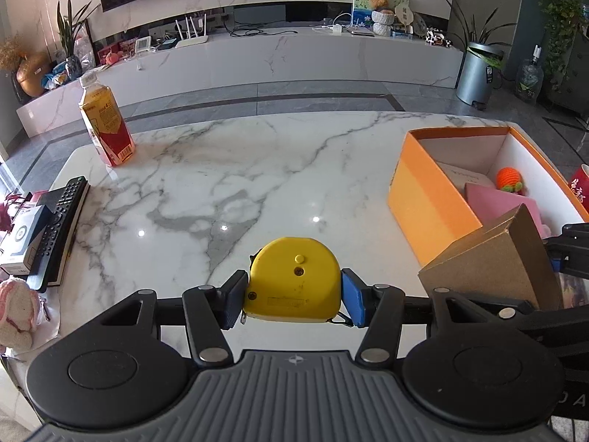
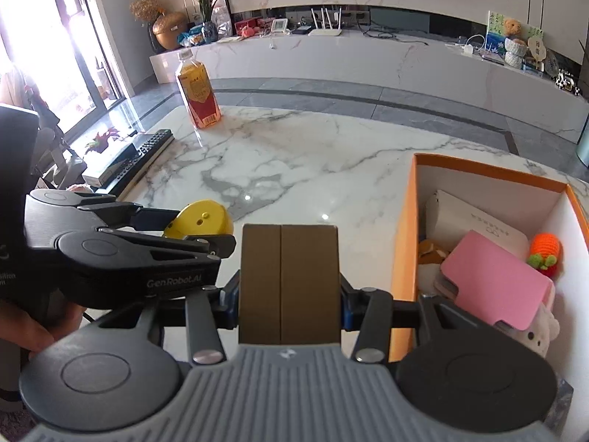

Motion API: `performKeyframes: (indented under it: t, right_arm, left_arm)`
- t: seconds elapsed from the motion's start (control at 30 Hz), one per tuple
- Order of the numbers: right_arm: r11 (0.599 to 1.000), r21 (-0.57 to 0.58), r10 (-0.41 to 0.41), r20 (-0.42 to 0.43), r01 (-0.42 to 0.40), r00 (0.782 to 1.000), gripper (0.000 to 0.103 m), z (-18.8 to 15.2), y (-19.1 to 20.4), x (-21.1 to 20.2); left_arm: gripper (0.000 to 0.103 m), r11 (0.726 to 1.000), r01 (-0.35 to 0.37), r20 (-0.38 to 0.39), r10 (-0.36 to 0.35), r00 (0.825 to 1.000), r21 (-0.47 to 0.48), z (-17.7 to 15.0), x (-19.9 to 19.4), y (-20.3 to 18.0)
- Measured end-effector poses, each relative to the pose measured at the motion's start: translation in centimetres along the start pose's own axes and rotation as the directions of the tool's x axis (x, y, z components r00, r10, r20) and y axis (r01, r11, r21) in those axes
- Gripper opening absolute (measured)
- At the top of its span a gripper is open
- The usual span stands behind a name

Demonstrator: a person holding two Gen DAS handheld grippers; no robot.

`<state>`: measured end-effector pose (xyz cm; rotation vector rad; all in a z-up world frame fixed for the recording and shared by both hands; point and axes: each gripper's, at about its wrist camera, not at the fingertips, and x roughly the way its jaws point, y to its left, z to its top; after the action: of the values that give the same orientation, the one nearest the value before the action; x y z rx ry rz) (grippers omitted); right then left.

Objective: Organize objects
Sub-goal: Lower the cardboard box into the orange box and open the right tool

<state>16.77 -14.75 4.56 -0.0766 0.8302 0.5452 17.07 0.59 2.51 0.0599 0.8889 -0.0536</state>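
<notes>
My left gripper [image 1: 293, 294] is shut on a yellow tape measure [image 1: 293, 280], held above the white marble table [image 1: 221, 184]. In the right wrist view the same tape measure [image 2: 200, 223] shows at the left, clamped in the left gripper [image 2: 204, 234]. My right gripper [image 2: 289, 291] is shut on a brown cardboard box [image 2: 289, 283], which also shows in the left wrist view as a cardboard box [image 1: 493, 265] near the orange box. The open orange box [image 2: 405, 243] stands to the right and holds a pink card [image 2: 493, 280], a knitted orange toy [image 2: 545, 252] and white items.
A yellow drink bottle [image 1: 106, 125] stands at the table's far left. A remote control [image 1: 60, 221] lies on a book at the left edge beside small boxes and a knitted pink toy [image 1: 16, 313]. A red cup [image 1: 579, 188] sits right of the orange box [image 1: 427, 199]. A hand [image 2: 33, 328] holds the left gripper.
</notes>
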Motion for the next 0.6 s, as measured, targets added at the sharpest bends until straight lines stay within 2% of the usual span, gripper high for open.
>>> performKeyframes:
  t: [0.13,0.3,0.47,0.6]
  right_arm:
    - [1.000,-0.015,-0.027,0.006,0.027,1.000,0.049,-0.9,-2.3,-3.2]
    - [0.992,-0.007,-0.128,-0.014,0.128,0.992,0.050,-2.7,-7.0,-5.7]
    - [0.979,0.027,-0.199,-0.080,0.202,0.977,0.050,-5.0,-11.2,-5.8]
    - [0.978,0.054,-0.194,-0.112,0.201,0.975,0.050,-5.8,-12.9,-5.1]
  left_arm:
    - [0.063,1.000,0.013,0.017,-0.013,1.000,-0.003,-0.4,-1.8,-1.7]
    - [0.063,0.998,0.061,0.009,-0.061,0.998,-0.002,-0.4,-2.6,-3.8]
    - [0.063,0.994,0.108,-0.003,-0.108,0.994,0.027,-0.4,-2.5,-6.2]
    - [0.063,0.984,0.177,-0.052,-0.176,0.983,0.015,-0.8,-1.7,-7.2]
